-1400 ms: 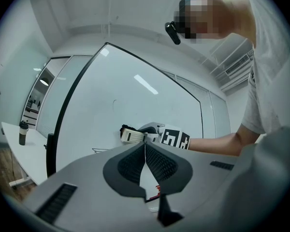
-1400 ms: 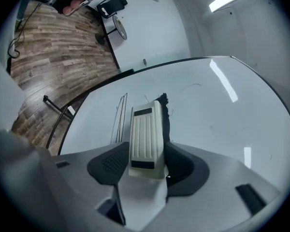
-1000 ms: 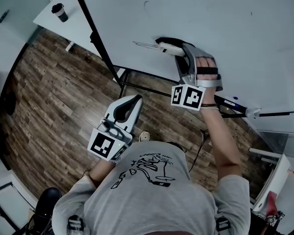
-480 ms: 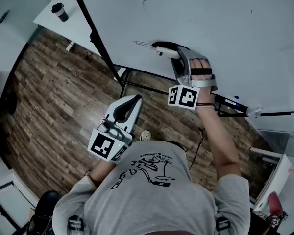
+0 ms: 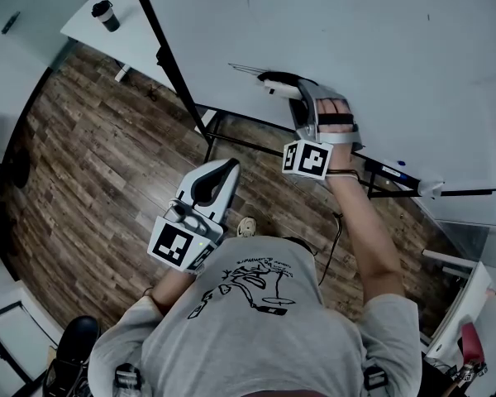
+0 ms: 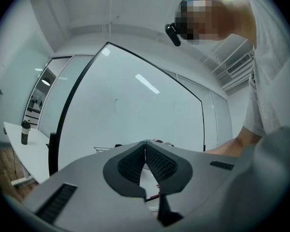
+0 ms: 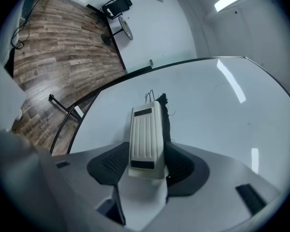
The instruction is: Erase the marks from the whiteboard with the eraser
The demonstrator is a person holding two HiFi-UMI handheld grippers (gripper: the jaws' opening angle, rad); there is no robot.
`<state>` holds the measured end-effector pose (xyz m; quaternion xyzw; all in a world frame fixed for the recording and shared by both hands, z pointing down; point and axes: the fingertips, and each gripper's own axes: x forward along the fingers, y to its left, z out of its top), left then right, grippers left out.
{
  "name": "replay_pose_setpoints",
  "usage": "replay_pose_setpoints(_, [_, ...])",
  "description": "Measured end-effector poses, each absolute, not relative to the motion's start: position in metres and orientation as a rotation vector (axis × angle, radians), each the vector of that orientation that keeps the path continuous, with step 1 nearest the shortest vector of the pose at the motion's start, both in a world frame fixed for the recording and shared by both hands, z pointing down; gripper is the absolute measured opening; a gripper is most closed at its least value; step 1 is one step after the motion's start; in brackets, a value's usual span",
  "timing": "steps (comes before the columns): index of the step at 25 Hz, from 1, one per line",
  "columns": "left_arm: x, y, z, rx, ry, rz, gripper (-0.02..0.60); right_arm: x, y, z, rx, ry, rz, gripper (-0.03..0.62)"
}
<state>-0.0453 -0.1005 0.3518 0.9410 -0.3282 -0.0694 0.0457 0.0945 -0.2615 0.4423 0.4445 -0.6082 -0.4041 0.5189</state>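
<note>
Here a white whiteboard (image 5: pixel 355 40) stands over brown plank floor (image 5: pixel 91 164); the right claw (image 7: pixel 146 159) pinches a cream ribbed eraser (image 7: pixel 146 134) at its lower edge; left claw (image 6: pixel 145 154) pressed together.

We find the whiteboard (image 5: pixel 380 48) filling the head view from 11 to 3 o'clock. On it, near 12 o'clock, the eraser (image 5: pixel 283 87) rests against the surface, between the jaws of the right gripper (image 5: pixel 291 92). The marks (image 5: pixel 246 72) sit just beside the eraser, at its 10 o'clock. The left gripper (image 5: pixel 225 170) hangs at the right one's 7 o'clock, apart from the board, over the floor (image 5: pixel 83 164). At 10 o'clock a cup (image 5: pixel 105 15) stands on a table (image 5: pixel 140 52).
</note>
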Motion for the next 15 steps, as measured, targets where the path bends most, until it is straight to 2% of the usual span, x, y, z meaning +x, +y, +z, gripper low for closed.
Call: replay_pose_setpoints(15, [-0.063, -0.085, 0.348, 2.864, -1.065, -0.219, 0.025, 0.084, -0.267, 0.523, 0.923, -1.483, -0.906, 0.242])
